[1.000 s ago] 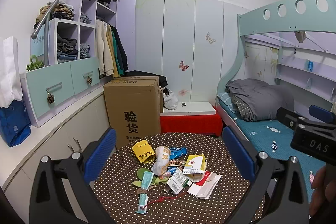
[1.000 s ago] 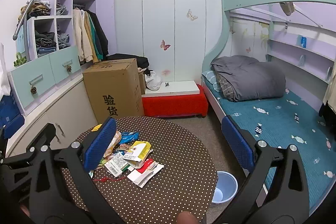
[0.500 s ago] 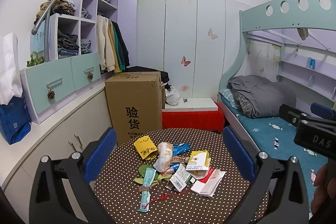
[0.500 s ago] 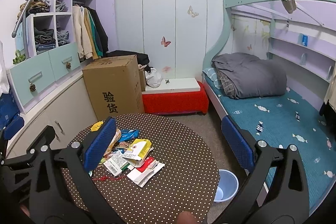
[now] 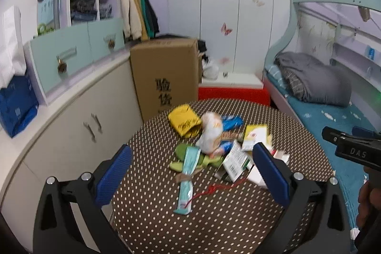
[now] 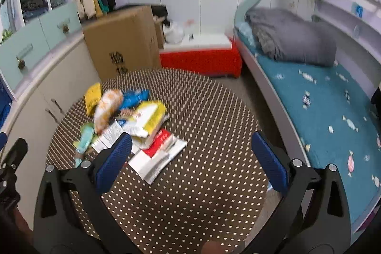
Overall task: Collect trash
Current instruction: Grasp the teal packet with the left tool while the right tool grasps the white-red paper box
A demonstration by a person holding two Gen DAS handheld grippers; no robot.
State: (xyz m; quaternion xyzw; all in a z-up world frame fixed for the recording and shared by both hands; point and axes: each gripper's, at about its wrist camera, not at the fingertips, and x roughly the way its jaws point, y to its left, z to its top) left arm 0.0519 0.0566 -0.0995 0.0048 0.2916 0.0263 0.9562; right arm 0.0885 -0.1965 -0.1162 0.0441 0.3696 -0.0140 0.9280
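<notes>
A pile of trash lies on a round brown polka-dot table (image 5: 166,218): a yellow bag (image 5: 184,123), a crumpled white wrapper (image 5: 210,132), a long teal wrapper (image 5: 188,180), a yellow and white carton (image 5: 254,136) and white and red papers (image 6: 157,154). My left gripper (image 5: 190,173) is open and empty, above the table's near side with the pile between its fingers. My right gripper (image 6: 190,158) is open and empty, above the table to the right of the pile (image 6: 123,116). Its body shows at the right edge of the left wrist view (image 5: 352,151).
A tall cardboard box (image 5: 164,77) stands behind the table. White cabinets (image 5: 71,116) run along the left. A red box with a white lid (image 5: 233,89) sits at the back. A bunk bed with a teal mattress (image 6: 321,106) and a grey blanket is on the right.
Both grippers have moved forward and tilted down toward the table, so the trash pile looks larger and nearer. The blue bin on the floor has left the right wrist view.
</notes>
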